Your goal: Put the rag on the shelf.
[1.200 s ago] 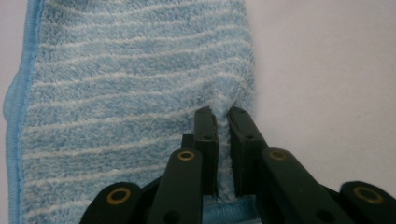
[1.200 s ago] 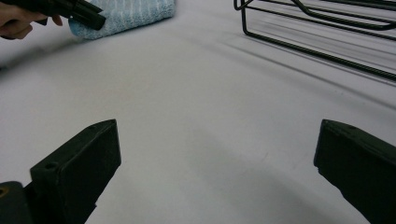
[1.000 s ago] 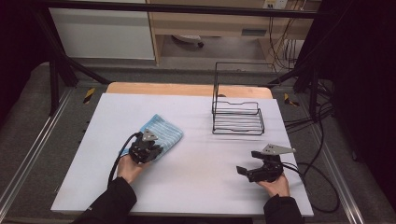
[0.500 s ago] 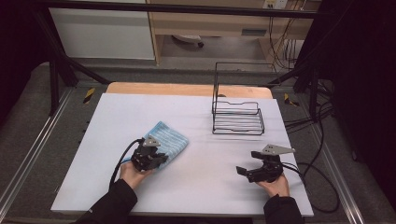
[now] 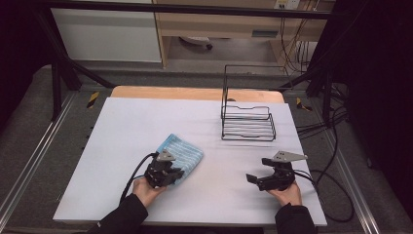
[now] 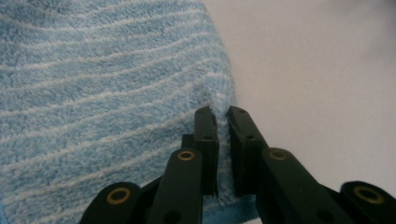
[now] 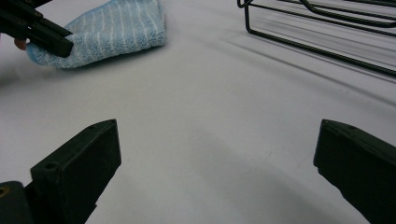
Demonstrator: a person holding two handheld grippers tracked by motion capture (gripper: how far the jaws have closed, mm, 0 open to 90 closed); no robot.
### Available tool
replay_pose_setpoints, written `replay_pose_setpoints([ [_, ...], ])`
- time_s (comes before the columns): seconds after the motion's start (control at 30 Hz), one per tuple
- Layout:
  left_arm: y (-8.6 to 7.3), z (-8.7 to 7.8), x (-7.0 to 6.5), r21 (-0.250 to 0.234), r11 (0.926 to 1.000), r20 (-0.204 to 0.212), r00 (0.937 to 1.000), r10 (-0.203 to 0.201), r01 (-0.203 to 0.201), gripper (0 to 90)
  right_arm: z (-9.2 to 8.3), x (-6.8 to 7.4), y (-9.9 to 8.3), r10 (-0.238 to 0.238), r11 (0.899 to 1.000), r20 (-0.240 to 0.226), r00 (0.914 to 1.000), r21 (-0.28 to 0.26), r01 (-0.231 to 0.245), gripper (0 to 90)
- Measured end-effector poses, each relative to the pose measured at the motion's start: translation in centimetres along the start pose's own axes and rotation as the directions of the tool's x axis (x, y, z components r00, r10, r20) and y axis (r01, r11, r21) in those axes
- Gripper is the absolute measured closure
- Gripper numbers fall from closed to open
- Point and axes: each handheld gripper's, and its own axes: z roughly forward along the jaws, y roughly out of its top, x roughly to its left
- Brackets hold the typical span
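A folded blue cloth with thin white stripes [image 5: 182,153] lies on the white table [image 5: 126,126], left of centre. My left gripper [image 5: 171,174] is shut on the cloth's near edge; in the left gripper view the cloth [image 6: 102,93] bunches up between the two black jaws of the gripper [image 6: 223,116]. My right gripper [image 5: 253,179] rests low over the table at the right, jaws wide apart with nothing between them. In the right gripper view the cloth [image 7: 112,30] lies at the far left with the left gripper [image 7: 51,42] pinching it.
A black wire rack [image 5: 247,122] stands at the back right of the table, seen also as the rack [image 7: 322,32] in the right gripper view. Cables [image 5: 336,185] trail off the table's right edge. A wooden strip [image 5: 195,93] runs along the far edge.
My left gripper has dragged the cloth to the right and a little toward the near edge. The right gripper has stayed where it was.
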Motion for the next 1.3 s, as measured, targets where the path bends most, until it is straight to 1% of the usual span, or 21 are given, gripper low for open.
replay_pose_setpoints([
  [0.13, 0.0, 0.2, -0.8, 0.004, 1.0000, 0.006, 1.0000, 0.004, -0.004, 82.4, 0.0, 0.0, 0.0, 0.000, 1.000, 0.000, 1.0000, 0.001, 0.000, 1.4],
  [0.3, 0.1, 0.4, -2.4, 0.003, 1.0000, 0.046, 0.9989, -0.002, 0.002, 82.4, 0.0, 0.0, 0.0, 0.001, 1.000, 0.000, 1.0000, 0.003, -0.001, 1.4],
  [0.33, 0.1, 0.4, -2.4, 0.003, 1.0000, 0.046, 0.9989, -0.002, 0.002, 82.4, 0.0, 0.0, 0.0, 0.001, 1.000, 0.000, 1.0000, 0.003, -0.001, 1.4],
  [0.4, 0.1, 0.6, -3.1, 0.005, 0.9999, 0.054, 0.9985, 0.010, -0.011, 82.3, 0.1, 0.0, 0.0, 0.000, 1.000, 0.000, 1.0000, 0.003, 0.000, 1.4],
  [0.43, 0.1, 0.9, -3.8, 0.006, 0.9997, 0.059, 0.9980, 0.022, -0.023, 82.1, 0.1, 0.0, 0.0, 0.002, 1.000, -0.001, 1.0000, 0.004, -0.002, 1.4],
  [0.47, 0.1, 0.9, -3.8, 0.006, 0.9997, 0.059, 0.9980, 0.022, -0.023, 82.0, 0.1, 0.0, 0.0, 0.003, 1.000, -0.001, 1.0000, 0.004, -0.003, 1.4],
  [0.5, 0.1, 1.2, -4.5, 0.005, 0.9994, 0.064, 0.9974, 0.034, -0.035, 81.9, 0.1, 0.0, 0.0, 0.003, 1.000, -0.002, 1.0000, 0.006, -0.003, 1.4],
  [0.57, 0.1, 1.4, -4.8, 0.001, 0.9994, 0.066, 0.9972, 0.035, -0.035, 81.8, 0.1, 0.1, -0.1, 0.003, 1.000, -0.002, 1.0000, 0.006, -0.003, 1.4],
  [0.7, 0.0, 2.0, -5.1, 0.012, 0.9985, 0.069, 0.9962, 0.053, -0.054, 79.6, 0.0, 0.1, -0.1, 0.004, 1.000, -0.003, 1.0000, 0.006, -0.004, 1.5],
  [0.8, 0.1, 1.8, -4.8, 0.005, 0.9987, 0.095, 0.9942, 0.051, -0.051, 72.0, 0.0, 0.1, 0.0, 0.006, 1.000, -0.001, 1.0000, 0.006, -0.006, 1.7],
  [0.83, 0.3, 1.2, -4.4, -0.007, 0.9991, 0.111, 0.9929, 0.042, -0.042, 69.2, 0.0, 0.1, 0.0, 0.006, 1.000, 0.001, 1.0000, 0.007, -0.006, 1.7],
  [0.87, 0.5, 0.7, -4.2, -0.016, 0.9988, 0.108, 0.9931, 0.047, -0.045, 65.5, 0.1, 0.1, 0.0, 0.003, 1.000, 0.003, 1.0000, 0.008, -0.003, 1.7],
  [0.9, 0.5, 0.7, -4.2, -0.016, 0.9988, 0.108, 0.9931, 0.047, -0.045, 62.0, 0.1, 0.2, 0.0, 0.001, 1.000, 0.003, 1.0000, 0.008, -0.001, 1.7],
  [0.93, 0.8, -0.2, -3.6, -0.046, 0.9976, 0.084, 0.9950, 0.055, -0.051, 59.3, 0.1, 0.3, 0.1, -0.004, 1.000, 0.004, 1.0000, 0.006, 0.004, 1.7],
  [0.97, 0.8, -0.2, -3.6, -0.046, 0.9976, 0.084, 0.9950, 0.055, -0.051, 56.9, 0.1, 0.3, 0.1, -0.001, 1.000, 0.005, 1.0000, 0.005, 0.001, 1.7],
  [1.03, 1.1, -1.2, -2.6, -0.063, 0.9965, 0.055, 0.9967, 0.059, -0.056, 52.9, 0.2, 0.5, 0.2, 0.000, 1.000, 0.009, 1.0000, 0.005, 0.000, 1.7],
  [1.17, 1.2, -2.7, -0.3, -0.072, 0.9972, 0.013, 0.9997, 0.020, -0.019, 44.7, 0.3, 0.9, 0.4, -0.004, 1.000, 0.024, 0.9997, -0.001, 0.004, 2.0],
  [1.2, 1.0, -3.1, 0.7, -0.072, 0.9974, -0.019, 0.9998, 0.008, -0.010, 42.8, 0.3, 1.0, 0.5, -0.003, 1.000, 0.026, 0.9997, -0.006, 0.003, 2.3],
  [1.23, 1.0, -3.1, 0.7, -0.072, 0.9974, -0.019, 0.9998, 0.008, -0.010, 41.7, 0.4, 1.2, 0.6, -0.003, 1.000, 0.030, 0.9995, -0.008, 0.003, 2.3],
  [1.27, 0.7, -3.5, 1.5, -0.070, 0.9975, -0.058, 0.9983, -0.004, 0.000, 39.9, 0.4, 1.3, 0.7, -0.002, 1.000, 0.033, 0.9995, -0.007, 0.002, 2.4],
  [1.3, 0.4, -3.6, 1.8, -0.066, 0.9978, -0.072, 0.9974, -0.006, 0.001, 38.0, 0.5, 1.5, 0.8, -0.001, 1.000, 0.032, 0.9995, -0.008, 0.001, 2.5],
])
